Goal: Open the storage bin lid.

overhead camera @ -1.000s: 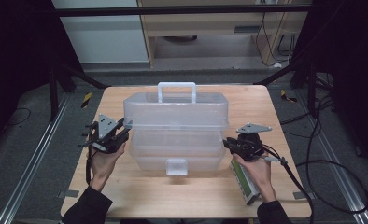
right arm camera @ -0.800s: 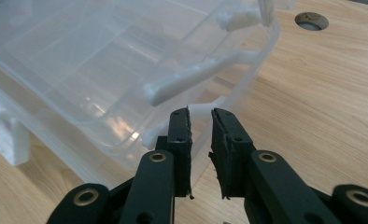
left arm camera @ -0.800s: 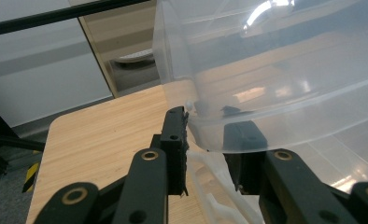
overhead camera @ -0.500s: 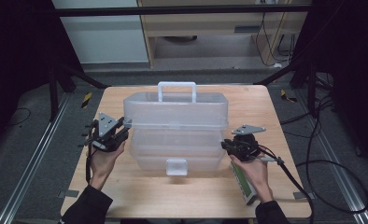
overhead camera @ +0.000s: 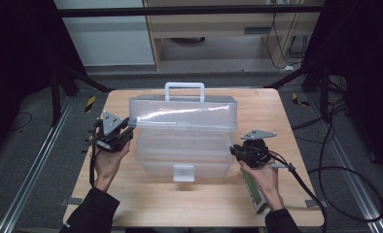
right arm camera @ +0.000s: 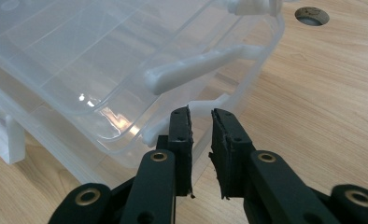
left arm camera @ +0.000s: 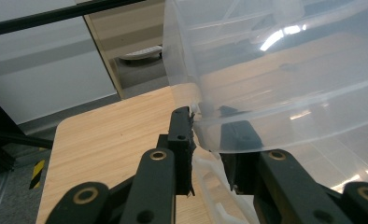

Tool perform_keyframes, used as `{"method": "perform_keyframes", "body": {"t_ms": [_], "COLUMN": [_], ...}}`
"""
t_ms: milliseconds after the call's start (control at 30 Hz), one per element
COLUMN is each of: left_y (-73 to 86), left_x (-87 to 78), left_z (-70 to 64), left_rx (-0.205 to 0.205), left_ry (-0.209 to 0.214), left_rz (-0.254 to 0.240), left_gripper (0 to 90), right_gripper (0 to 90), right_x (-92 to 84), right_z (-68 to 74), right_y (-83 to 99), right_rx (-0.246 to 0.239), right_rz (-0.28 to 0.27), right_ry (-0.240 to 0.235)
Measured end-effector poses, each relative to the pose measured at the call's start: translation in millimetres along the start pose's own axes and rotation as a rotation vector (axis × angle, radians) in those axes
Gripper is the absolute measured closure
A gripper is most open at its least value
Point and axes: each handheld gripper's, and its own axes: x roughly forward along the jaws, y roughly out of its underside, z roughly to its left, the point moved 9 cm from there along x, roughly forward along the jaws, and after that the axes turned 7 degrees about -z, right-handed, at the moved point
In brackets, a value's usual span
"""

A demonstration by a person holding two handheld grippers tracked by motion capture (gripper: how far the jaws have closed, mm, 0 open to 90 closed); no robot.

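A clear plastic tiered toolbox (overhead camera: 182,141) with a white carry handle (overhead camera: 184,90) and a white front latch (overhead camera: 183,172) stands in the middle of the wooden counter (overhead camera: 296,160), its upper trays swung back in steps.

The left tool (overhead camera: 123,133) is at the box's left end. In the left gripper view (left arm camera: 205,140) its jaws have just been closing, with the clear rim of an upper tray (left arm camera: 266,116) between them; one jaw stands outside the wall, the other shows through it.

The right tool (overhead camera: 234,150) is at the box's right end. Its jaws stand narrowly apart (right arm camera: 201,126), gripping nothing, just short of a white hinge arm (right arm camera: 205,60).
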Motion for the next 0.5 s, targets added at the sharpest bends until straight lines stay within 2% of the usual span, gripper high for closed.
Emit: {"method": "perform_keyframes", "body": {"t_ms": [300, 500], "left_y": [-6.1, -10.2], "left_x": [3.5, 5.7], "left_z": [2.4, 4.2], "left_rx": [-0.017, -0.012], "left_ry": [-0.002, -0.006], "left_rz": [-0.013, -0.019], "left_gripper": [74.7, 75.0], "right_gripper": [78.3, 78.3], "right_x": [0.1, 0.0], "right_z": [-0.1, -0.1], "right_y": [-0.6, -0.5], "right_rx": [0.001, 0.005], "right_rz": [0.009, 0.01], "right_ry": [-0.002, -0.001]}}
